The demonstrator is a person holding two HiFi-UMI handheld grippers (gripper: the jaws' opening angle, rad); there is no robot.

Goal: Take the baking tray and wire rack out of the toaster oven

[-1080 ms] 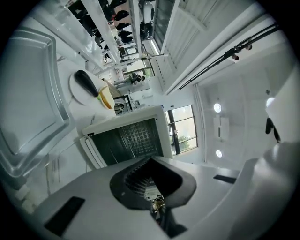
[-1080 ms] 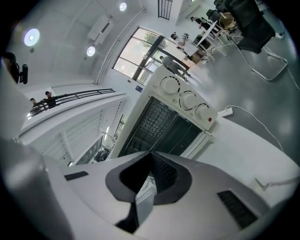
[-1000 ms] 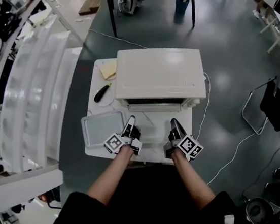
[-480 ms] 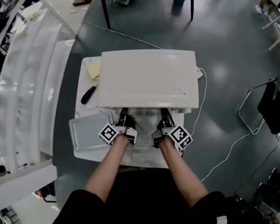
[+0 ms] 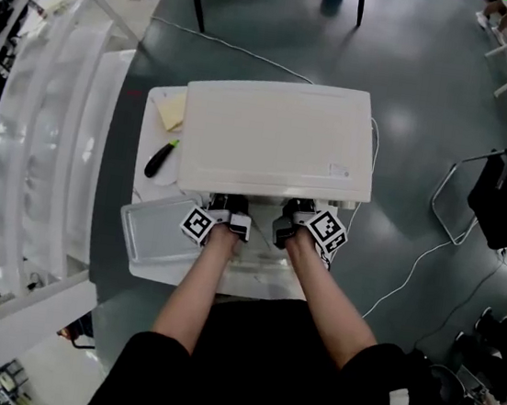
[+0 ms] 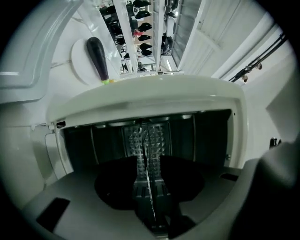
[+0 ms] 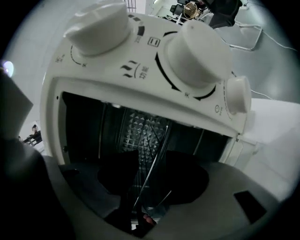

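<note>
The left claw and right claw, jaws just opening, straddle the wire rack unpinched; uneven closure could jam it.

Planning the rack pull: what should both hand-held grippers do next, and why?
Probably close both. The left hand-held gripper and right hand-held gripper have just been opening; each has the wire rack between its jaws, ungripped, inside the toaster oven.

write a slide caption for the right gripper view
Right gripper at the open toaster oven, jaws just opening either side of the wire rack seen edge-on, not yet clamped.
</note>
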